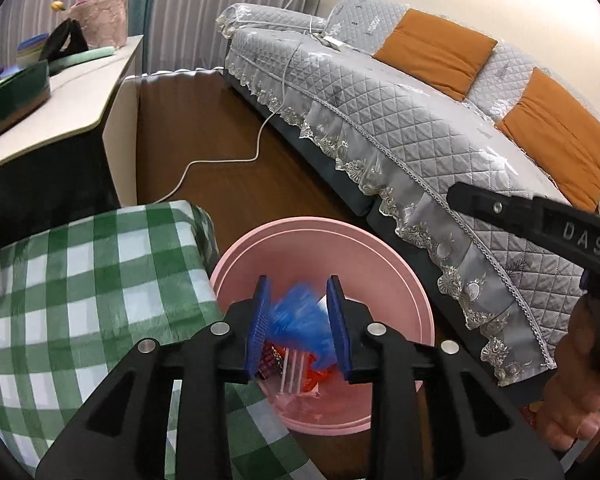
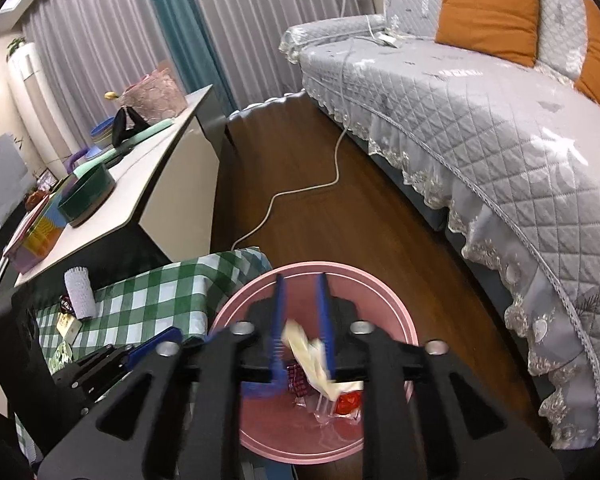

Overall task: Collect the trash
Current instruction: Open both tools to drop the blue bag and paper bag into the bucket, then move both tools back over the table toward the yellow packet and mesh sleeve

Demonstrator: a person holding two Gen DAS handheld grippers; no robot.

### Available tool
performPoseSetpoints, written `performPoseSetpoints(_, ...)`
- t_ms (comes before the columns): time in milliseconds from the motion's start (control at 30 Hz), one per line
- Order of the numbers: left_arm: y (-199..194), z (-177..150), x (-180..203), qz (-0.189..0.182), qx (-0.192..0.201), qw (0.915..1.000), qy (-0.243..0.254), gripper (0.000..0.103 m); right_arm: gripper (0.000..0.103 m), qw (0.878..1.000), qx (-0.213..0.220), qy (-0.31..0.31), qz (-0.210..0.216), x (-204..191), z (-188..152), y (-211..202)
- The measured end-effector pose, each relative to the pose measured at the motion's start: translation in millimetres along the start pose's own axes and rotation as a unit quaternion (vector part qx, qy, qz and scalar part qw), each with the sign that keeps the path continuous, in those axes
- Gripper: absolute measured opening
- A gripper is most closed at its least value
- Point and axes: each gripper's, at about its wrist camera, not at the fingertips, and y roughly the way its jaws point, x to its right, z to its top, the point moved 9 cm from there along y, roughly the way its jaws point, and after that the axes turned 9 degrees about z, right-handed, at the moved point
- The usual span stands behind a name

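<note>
Over the pink bin (image 1: 384,256) beside the sofa (image 1: 380,120), I hold both my grippers pointed down into its mouth. My left gripper (image 1: 298,320) stands partly open, its blue pads (image 1: 260,320) apart, and a crumpled blue plastic wrapper (image 1: 300,320), blurred, sits in the gap between them; I cannot tell whether it touches either pad. My right gripper (image 2: 302,328) is likewise partly open, and a pale yellow wrapper (image 2: 308,356), also blurred, hangs between its pads (image 2: 278,320), seemingly loose rather than pinched. In the bottom of the bin lie other scraps: a red wrapper (image 2: 346,404), a dark red patterned packet (image 2: 298,380) and clear plastic film (image 1: 292,372). The bin stands on the dark wooden floor (image 2: 340,220), just beside a surface covered in green-and-white checked cloth (image 1: 80,300). A white cable (image 1: 220,160) trails from the sofa across the floor. In the left view, my right hand (image 1: 580,380) grips its tool's handle at the frame's edge.
</note>
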Motion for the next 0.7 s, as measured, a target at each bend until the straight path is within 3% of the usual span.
performPoseSetpoints(400, -56, 3, -34, 0.016, 0.034, 0.9993, -0.006, 0.028, 0.038, 0.999, 0.008, -0.032, 0.018, -37, -3, -7)
performPoseSetpoints(700, -126, 12, -110, 0.064, 0.070, 0.9953, -0.017, 0.028, 0.038, 0.996, 0.028, -0.062, 0.061, -95, -6, -14)
